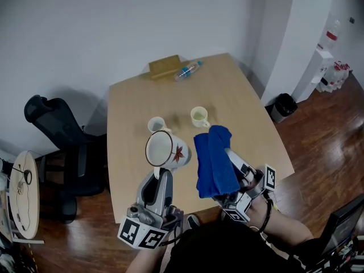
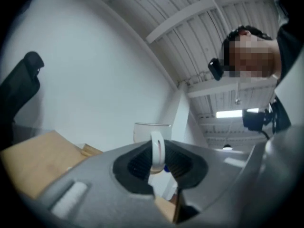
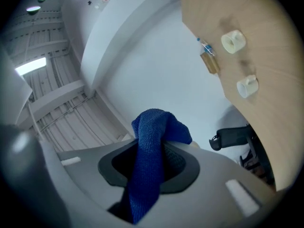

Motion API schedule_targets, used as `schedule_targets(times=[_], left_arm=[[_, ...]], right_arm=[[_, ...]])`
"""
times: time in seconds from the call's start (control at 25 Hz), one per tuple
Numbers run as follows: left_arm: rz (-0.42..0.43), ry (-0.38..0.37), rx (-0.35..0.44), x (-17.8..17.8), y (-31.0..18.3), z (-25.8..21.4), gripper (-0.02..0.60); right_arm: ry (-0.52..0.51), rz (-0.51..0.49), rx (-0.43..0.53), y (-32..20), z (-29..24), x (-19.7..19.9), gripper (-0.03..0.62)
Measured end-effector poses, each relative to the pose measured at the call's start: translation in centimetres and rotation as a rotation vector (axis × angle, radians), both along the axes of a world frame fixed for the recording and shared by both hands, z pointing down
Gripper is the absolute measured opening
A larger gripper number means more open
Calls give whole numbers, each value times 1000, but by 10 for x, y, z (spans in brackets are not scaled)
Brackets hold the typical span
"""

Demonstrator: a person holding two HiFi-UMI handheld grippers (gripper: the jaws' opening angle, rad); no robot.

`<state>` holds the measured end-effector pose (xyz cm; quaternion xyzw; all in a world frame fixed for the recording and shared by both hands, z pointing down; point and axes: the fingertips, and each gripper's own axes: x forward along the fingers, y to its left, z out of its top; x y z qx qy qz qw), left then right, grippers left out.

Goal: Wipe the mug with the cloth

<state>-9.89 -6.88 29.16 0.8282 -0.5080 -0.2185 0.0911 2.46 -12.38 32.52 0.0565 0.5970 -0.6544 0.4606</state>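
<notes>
Above the table [image 1: 244, 95], mug [image 1: 165, 150] clamped, cloth [image 1: 213, 161] clamped

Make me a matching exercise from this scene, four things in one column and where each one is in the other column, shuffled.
Things:
1. mug
2. cloth
3. bottle
4. office chair

Places:
A. on the floor beside the table
B. clamped by its handle in the left gripper
C. lying at the table's far edge by the wooden block
D. hanging from the right gripper

Pairs: 1-B, 2-D, 3-C, 4-A
</notes>
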Motion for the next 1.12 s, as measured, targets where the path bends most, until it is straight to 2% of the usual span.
schedule_targets(times=[0.08,0.16,0.24,0.36,0.44,0.52,0.64,0.76,0.96,1.12], left_arm=[[-47,-73,-26,-8,-3,15,61],[-74,-124,-55,-14,-6,31,61],[-83,-164,-91,-20,-10,50,61],[-81,-204,-152,-29,-15,81,61],[-75,-238,-193,-32,-19,101,61],[-57,-282,-235,-32,-23,126,61],[4,-357,-289,-27,-25,173,61],[69,-425,-365,-19,-26,214,61],[117,-512,-505,-18,-33,284,61],[136,-576,-615,-25,-33,331,61]], right_arm=[[96,65,62,-14,1,17,104],[323,123,166,-29,13,28,104],[679,146,316,-41,41,28,106],[1261,95,505,-51,107,29,107],[1494,26,606,-51,144,28,107],[1636,-60,690,-48,174,24,107],[1825,-244,813,-37,224,20,107],[1954,-413,895,-31,267,16,107],[2049,-488,924,-42,324,2,109],[2157,-609,896,-42,383,11,112]])
